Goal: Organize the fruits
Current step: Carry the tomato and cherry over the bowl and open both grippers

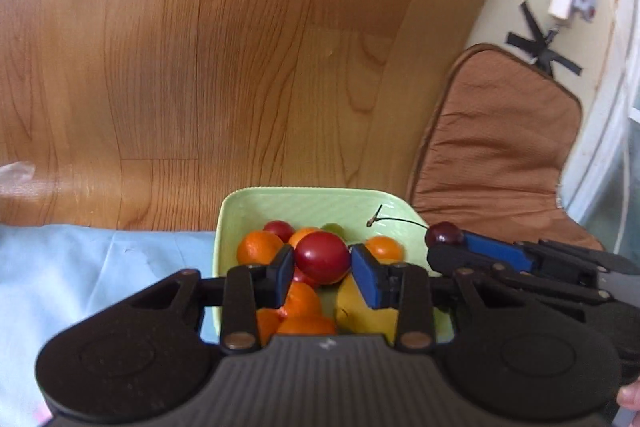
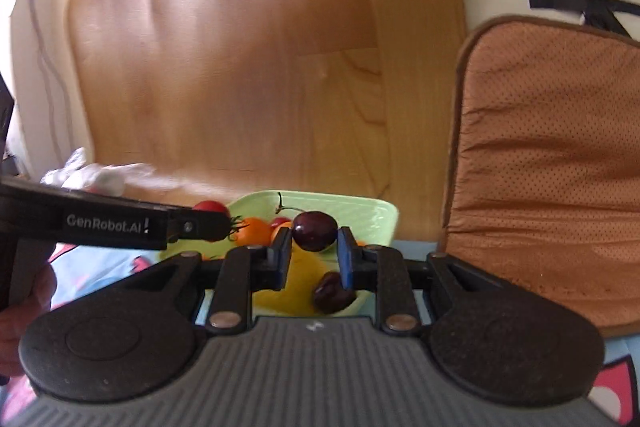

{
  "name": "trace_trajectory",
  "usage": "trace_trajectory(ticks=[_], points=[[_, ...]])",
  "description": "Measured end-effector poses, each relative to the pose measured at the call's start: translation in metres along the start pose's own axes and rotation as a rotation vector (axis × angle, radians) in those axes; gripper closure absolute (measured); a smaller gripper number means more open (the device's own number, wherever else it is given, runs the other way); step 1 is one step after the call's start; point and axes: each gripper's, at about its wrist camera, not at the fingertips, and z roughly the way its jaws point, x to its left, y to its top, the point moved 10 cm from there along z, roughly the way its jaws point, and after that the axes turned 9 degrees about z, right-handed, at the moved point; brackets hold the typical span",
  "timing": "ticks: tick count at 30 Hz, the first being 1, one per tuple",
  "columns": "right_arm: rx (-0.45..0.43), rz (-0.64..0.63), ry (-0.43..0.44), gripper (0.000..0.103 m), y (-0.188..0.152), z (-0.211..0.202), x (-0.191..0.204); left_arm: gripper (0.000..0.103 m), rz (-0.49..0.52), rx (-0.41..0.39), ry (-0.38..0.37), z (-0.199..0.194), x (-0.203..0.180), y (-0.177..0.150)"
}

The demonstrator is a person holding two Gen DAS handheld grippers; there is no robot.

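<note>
1. Left gripper (image 1: 322, 263) w/ blue pads pinches a smooth red cherry tomato (image 1: 322, 256) above the green dish (image 1: 304, 201).
2. Right gripper (image 2: 313, 251) clamps a glossy dark cherry (image 2: 314, 230), stem up, over same dish; likely both mid-sort.
3. Dish: ribbed, squarish, holding round orange fruits (image 1: 258, 247) and something yellow.
4. Brown cushion (image 2: 552, 163) sits beside it.

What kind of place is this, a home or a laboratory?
Probably a home room, with the work done low, near the floor: wood-pattern flooring, a brown seat cushion lying on it, and a green dish of fruit on a light blue cloth.
</note>
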Motion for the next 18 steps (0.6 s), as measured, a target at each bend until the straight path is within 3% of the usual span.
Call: trace_trajectory(ticks=[3, 7, 11, 16, 18], points=[[0.020, 0.041, -0.011, 0.074, -0.007, 0.017, -0.012, 0.060, -0.001, 0.013, 0.003, 0.018, 0.001, 0.000], [0.000, 0.050, -0.018, 0.074, -0.003, 0.010, -0.017, 0.058, -0.029, -0.001, -0.003, 0.010, 0.002, -0.001], [-0.010, 0.096, -0.001, 0.074, 0.003, -0.004, -0.017, 0.058, -0.050, -0.033, 0.002, -0.030, 0.005, -0.010], [0.044, 0.118, 0.036, 0.073, -0.009, -0.031, -0.005, 0.055, -0.044, -0.046, 0.019, -0.090, -0.002, -0.049], [0.088, 0.140, 0.059, 0.062, -0.025, -0.048, 0.001, 0.055, -0.038, -0.049, 0.031, -0.110, -0.006, -0.067]])
